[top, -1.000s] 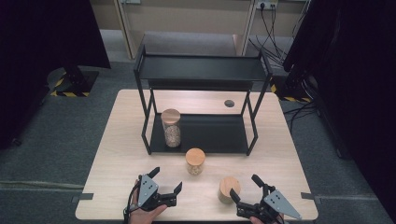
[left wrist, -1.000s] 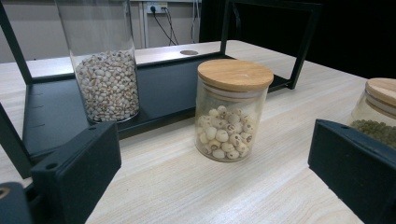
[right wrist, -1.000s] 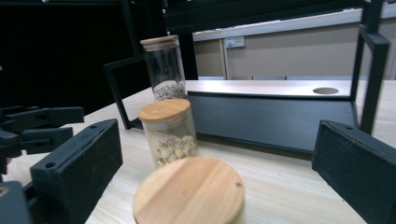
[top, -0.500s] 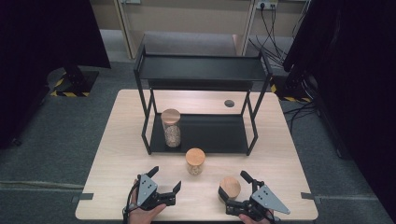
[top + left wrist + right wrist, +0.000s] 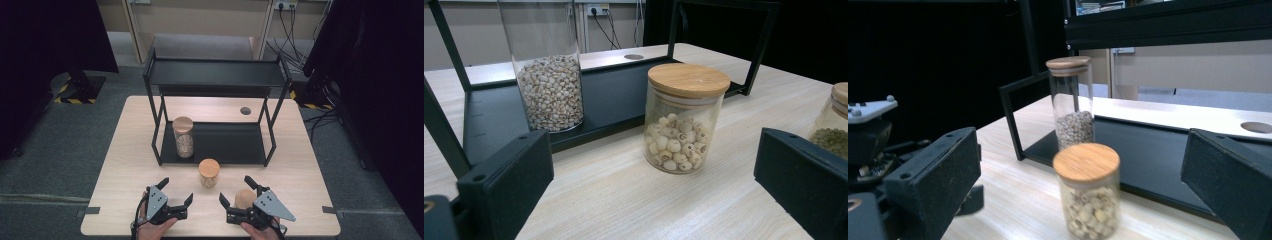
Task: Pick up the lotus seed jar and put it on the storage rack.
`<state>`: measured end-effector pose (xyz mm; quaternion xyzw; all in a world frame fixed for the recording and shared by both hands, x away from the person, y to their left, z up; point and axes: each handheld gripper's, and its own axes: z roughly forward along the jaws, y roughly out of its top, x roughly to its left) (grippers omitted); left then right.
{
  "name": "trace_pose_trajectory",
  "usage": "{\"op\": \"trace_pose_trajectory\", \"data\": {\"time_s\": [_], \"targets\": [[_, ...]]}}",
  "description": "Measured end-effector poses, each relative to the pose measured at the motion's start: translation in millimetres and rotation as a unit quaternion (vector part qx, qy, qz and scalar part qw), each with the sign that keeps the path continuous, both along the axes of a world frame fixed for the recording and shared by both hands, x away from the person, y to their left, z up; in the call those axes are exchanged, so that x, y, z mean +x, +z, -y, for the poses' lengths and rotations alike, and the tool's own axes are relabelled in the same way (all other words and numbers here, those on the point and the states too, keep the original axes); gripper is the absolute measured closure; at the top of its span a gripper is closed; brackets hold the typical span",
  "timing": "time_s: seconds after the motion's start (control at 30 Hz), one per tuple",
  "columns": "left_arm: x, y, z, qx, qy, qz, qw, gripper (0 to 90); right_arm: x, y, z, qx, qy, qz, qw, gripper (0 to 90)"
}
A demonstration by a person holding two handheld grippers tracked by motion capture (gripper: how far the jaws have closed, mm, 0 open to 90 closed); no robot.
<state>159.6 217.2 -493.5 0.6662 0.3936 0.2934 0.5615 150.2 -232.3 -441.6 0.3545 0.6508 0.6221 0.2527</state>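
The short green-bean jar [image 5: 245, 198] is framed upright between the spread fingers of the right gripper [image 5: 239, 196], unpinched; the left gripper [image 5: 175, 192], likewise spread, is held well apart.

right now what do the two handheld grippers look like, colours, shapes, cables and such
Both are black handheld tools with two blocky black jaws. The left gripper carries a small grey plate on top and a black cable trailing back by the hand. The right gripper has a larger grey three-cornered plate with small dark dots near its corners. Up close, the jaw blocks look matte, each with a small round hole. No sleeves are visible.
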Motion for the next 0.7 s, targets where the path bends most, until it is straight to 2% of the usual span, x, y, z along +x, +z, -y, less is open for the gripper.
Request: {"op": "trace_pose_trajectory", "data": {"time_s": [0.3, 0.53, 0.7], "targets": [[0.3, 0.2, -1.3, 0.000, 0.004, 0.002, 1.0000, 1.9, 5.4, 9.4, -29.0, 0.000, 0.012, 0.001, 0.9999, 2.9], [1.0, -0.3, -1.4, 0.002, 0.005, 0.001, 1.0000, 1.9, 12.2, 10.4, -47.3, -0.015, -0.008, -0.005, 0.9998, 3.6], [1.0, -0.1, -1.7, 0.002, 0.005, 0.002, 1.0000, 1.9, 19.5, 10.3, -60.1, -0.025, -0.023, -0.017, 0.9993, 4.0]]}}
